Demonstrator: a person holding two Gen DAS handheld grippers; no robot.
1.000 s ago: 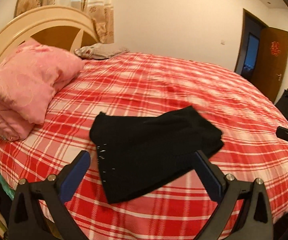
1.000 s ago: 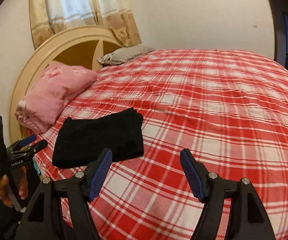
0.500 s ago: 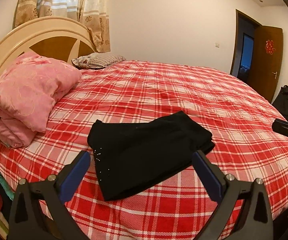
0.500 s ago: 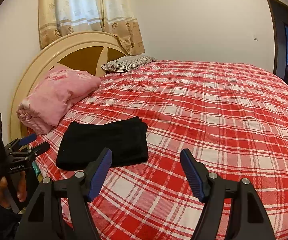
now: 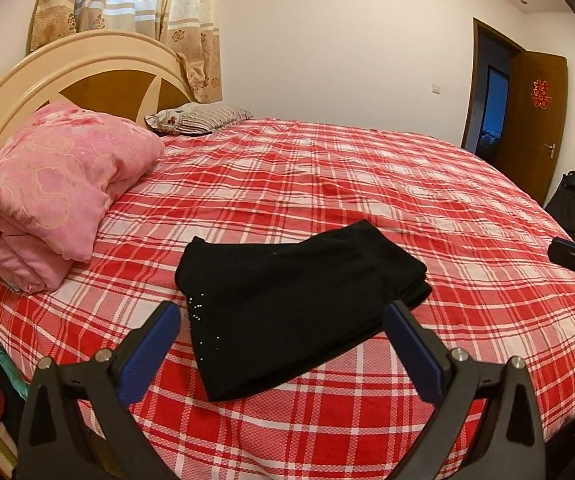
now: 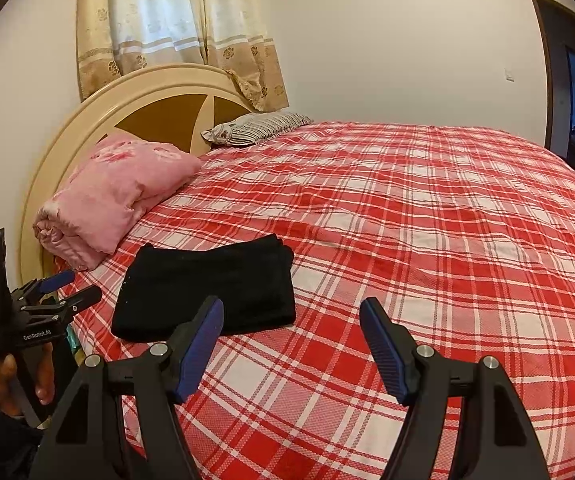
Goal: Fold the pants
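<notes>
The jaws of both grippers stand wide apart and grasp nothing: the left gripper [image 5: 279,336] hangs above the near edge of the bed [image 5: 367,184] with the pants [image 5: 299,300] lying just ahead between its blue pads, and the right gripper [image 6: 291,340] hangs off to the right of them over bare plaid. The pants are black, folded into a flat, squarish bundle near the bed's edge, well apart from the pink quilt [image 5: 47,192] by the headboard [image 5: 87,64]. Stacked layers show along the bundle's right edge, and a line of small studs marks the left side. Judged from that, the folding looks done or close to it, and the step in hand seems to be backing clear. To do it well, both grippers should draw away without brushing the top layer, since the loose stacked edge would slide open easily. If one more fold is wanted, the jaws should pinch all layers at the studded end together and carry them over evenly.
</notes>
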